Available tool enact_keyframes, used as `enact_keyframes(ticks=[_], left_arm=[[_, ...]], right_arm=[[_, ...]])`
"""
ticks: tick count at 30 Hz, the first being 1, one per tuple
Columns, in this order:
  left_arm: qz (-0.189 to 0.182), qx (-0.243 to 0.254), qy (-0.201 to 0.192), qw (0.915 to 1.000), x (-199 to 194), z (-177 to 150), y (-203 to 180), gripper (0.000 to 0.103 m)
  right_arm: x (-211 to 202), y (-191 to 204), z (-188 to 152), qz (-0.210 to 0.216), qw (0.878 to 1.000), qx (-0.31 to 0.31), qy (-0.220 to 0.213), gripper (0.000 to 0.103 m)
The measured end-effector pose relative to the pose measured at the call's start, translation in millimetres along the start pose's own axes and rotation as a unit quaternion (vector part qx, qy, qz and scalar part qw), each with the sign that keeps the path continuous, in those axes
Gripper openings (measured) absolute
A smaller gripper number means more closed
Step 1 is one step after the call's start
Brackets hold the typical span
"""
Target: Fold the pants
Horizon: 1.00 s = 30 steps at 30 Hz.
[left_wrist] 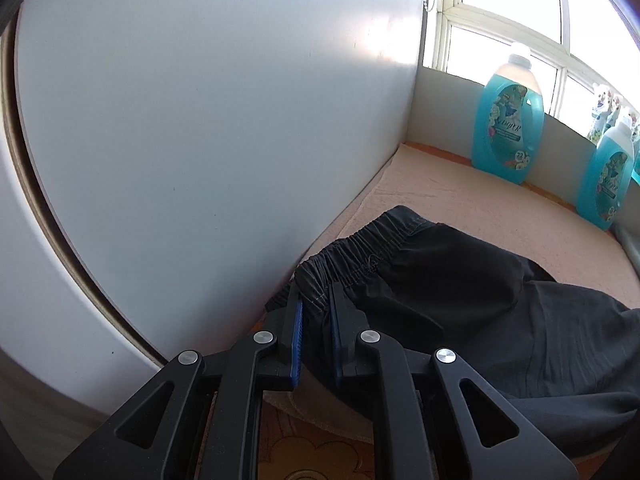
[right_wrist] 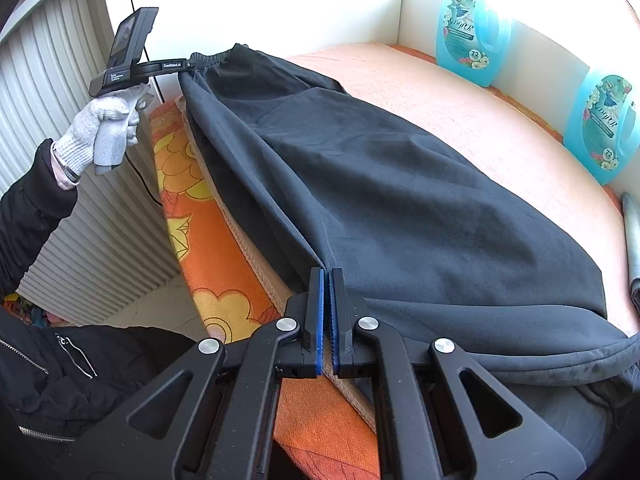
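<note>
Dark pants (right_wrist: 392, 184) lie lengthwise on a peach towel (right_wrist: 500, 132), their near edge lifted. My left gripper (left_wrist: 318, 300) is shut on the elastic waistband (left_wrist: 360, 244) at its near corner, close to a white wall panel. It also shows in the right wrist view (right_wrist: 180, 65), held by a gloved hand at the far left end. My right gripper (right_wrist: 326, 276) is shut on the near edge of the pants, at the leg end, above the table's front edge.
Two blue softener bottles (right_wrist: 472, 32), (right_wrist: 608, 124) stand at the back by the wall. An orange flowered cloth (right_wrist: 224, 248) hangs over the front edge. A white radiator (right_wrist: 80, 184) is at the left. A grey folded item (right_wrist: 634, 248) lies at the right.
</note>
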State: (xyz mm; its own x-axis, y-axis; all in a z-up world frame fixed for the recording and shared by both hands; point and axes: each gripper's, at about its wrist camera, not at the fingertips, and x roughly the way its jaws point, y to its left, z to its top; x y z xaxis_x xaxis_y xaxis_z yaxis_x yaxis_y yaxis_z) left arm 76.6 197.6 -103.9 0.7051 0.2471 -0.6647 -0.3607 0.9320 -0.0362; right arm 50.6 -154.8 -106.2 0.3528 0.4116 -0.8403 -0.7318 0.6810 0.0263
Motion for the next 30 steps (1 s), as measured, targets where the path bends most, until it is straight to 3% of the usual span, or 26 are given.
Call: enact_keyframes(ticks=[2,3,10,16,18,20,22,26,30], left_arm=[[0.001,-0.001,0.012,0.9999,3,-4,3,0.022],[0.006,-0.002,0.013,0.9999,2,-4,4,0.030],[0.014,0.007,0.001,0.9999,-25,-1,3,0.050],[-0.047,0.028,-0.029,0.9981,-68,7,-29,0.057],[-0.072,0.047,-0.035,0.9957,-79,9,-46,0.058],[-0.097,0.059,-0.041,0.9927,-89,12,-63,0.059],[-0.135,0.064,-0.038,0.9880,-96,16,-80,0.061],[-0.215,0.093,-0.015,0.9722,-94,18,-134,0.063],[-0.300,0.129,0.031,0.9446,-92,2,-192,0.063]], right_arm=[[3,-1,-1,0.002,1.000,0.007,0.004,0.003],[4,-1,-3,0.003,1.000,0.011,0.004,0.003],[7,-6,-9,0.006,0.999,0.031,-0.005,0.003],[0,-16,-11,0.014,0.997,0.073,-0.033,0.004],[-8,-20,-12,0.013,0.995,0.087,-0.047,0.010],[-20,-26,-15,0.005,0.992,0.109,-0.063,0.031],[-38,-35,-20,0.007,0.988,0.130,-0.085,0.041],[-77,-68,-35,-0.026,0.974,0.189,-0.121,0.045],[-109,-122,-55,-0.083,0.948,0.273,-0.142,0.053]])
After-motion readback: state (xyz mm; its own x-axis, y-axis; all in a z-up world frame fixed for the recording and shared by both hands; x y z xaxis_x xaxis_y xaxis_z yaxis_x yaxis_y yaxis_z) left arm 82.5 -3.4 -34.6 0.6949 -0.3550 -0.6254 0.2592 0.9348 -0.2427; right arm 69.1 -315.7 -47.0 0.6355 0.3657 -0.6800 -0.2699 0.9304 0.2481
